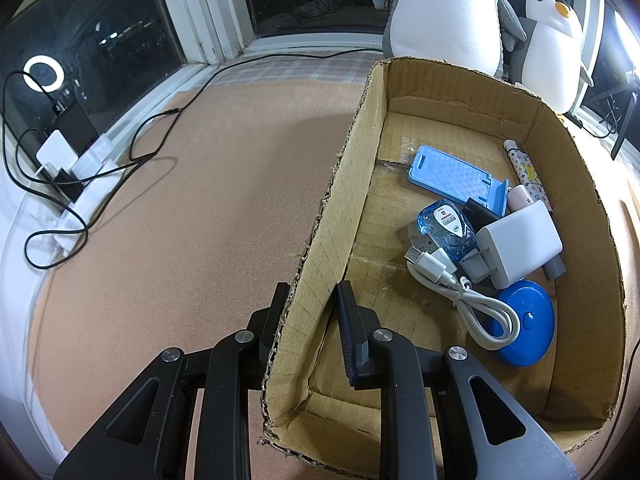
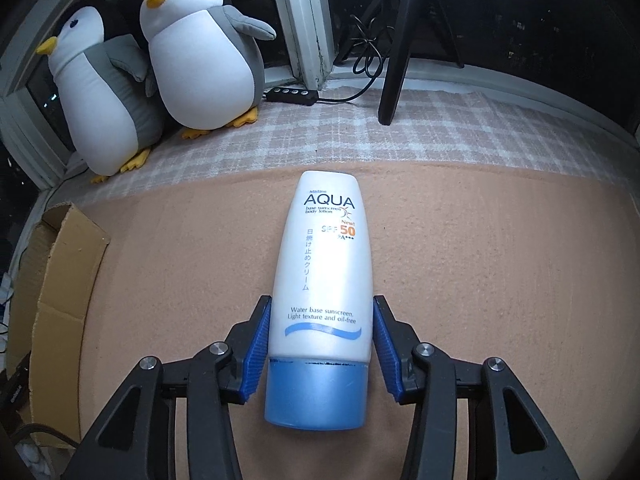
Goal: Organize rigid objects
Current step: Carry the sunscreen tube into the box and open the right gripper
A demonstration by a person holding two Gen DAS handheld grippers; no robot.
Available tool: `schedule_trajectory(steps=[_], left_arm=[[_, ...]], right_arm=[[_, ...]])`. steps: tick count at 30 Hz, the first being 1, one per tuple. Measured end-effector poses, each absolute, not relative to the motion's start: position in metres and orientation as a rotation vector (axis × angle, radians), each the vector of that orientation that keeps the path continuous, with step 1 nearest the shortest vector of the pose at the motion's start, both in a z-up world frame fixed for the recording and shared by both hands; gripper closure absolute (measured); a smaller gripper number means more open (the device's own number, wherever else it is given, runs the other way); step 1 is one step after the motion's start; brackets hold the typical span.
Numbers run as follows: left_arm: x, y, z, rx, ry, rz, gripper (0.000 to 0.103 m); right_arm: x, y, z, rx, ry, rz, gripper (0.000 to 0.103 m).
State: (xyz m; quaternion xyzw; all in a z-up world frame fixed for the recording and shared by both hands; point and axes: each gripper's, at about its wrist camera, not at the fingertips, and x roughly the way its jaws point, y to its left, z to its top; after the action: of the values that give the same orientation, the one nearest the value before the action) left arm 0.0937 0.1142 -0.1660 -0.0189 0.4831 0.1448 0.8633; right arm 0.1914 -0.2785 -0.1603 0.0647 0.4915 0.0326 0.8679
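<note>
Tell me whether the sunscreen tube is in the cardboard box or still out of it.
Out. The sunscreen tube lies on the tan mat, between the right gripper's blue pads, with the cardboard box off to the left.

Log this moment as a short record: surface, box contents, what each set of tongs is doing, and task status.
surface: tan mat
box: open cardboard box, holding a blue phone stand, white charger, white cable, blue round disc
left tongs: clamped on the box's side wall
right tongs: closed on the sunscreen tube, blue cap toward the camera
status: tube not yet in the box
background: two plush penguins by the window
</note>
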Motion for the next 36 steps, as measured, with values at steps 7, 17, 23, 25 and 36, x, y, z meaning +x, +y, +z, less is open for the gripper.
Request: schedule_trajectory(steps=[7,17,23,25,36], left_arm=[[0.093,0.115,-0.167,-0.042,1.012,0.304,0.083],[0.093,0.115,-0.167,-0.043,1.012,0.303,0.083],[0.093,0.113,-0.167,-0.049,1.01,0.302,0.083],[0.093,0.113,-0.167,-0.052,1.01,0.301,0.083],[0.093,0.113,-0.167,-0.064,1.004,0.297,0.083]], right_arm=[[0.174,-0.252,-0.134,0.116,0.985,0.137,0.059],[0.158,-0.182,-0.091,0.044,0.923,0.3,0.059],[0.153,-0.135,-0.076,-0.007,0.903,0.394,0.059],[0.152,-0.121,-0.073,-0.023,0.901,0.421,0.059],[0.154,-0.052,-0.072,-0.089,0.907,0.532,0.059]])
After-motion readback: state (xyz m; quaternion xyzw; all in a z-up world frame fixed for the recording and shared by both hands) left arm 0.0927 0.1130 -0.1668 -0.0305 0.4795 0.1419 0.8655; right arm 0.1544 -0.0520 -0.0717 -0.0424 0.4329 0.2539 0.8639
